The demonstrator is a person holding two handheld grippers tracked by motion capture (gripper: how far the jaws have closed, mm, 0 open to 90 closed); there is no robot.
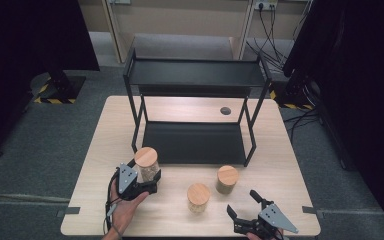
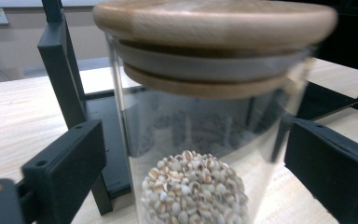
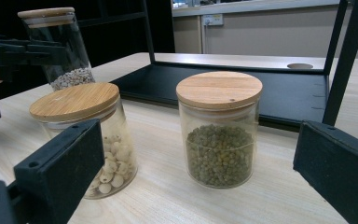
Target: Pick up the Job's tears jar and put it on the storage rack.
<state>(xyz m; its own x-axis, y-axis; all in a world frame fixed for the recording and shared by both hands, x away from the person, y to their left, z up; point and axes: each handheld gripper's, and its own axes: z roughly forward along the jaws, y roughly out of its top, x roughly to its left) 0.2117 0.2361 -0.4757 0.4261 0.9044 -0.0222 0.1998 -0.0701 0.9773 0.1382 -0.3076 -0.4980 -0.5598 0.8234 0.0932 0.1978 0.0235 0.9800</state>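
Note:
A tall glass jar (image 1: 146, 165) with a wooden lid and small pale grains in its bottom stands at the table's front left, just before the rack. My left gripper (image 1: 147, 177) reaches around it. In the left gripper view the jar (image 2: 205, 116) sits between the black jaws of that gripper (image 2: 196, 154); the right jaw is at the glass and a thin gap shows on the left. My right gripper (image 1: 245, 207) is open near the front edge, holding nothing. In the right gripper view its jaws (image 3: 196, 144) frame two shorter jars farther off.
A short jar of white beads (image 1: 198, 196) and a short jar of green beans (image 1: 227, 179) stand mid-front. A black two-level rack (image 1: 195, 142) occupies the table's back half. A round cable hole (image 1: 225, 110) lies behind it. Bare wood (image 1: 280, 165) lies right of the rack.

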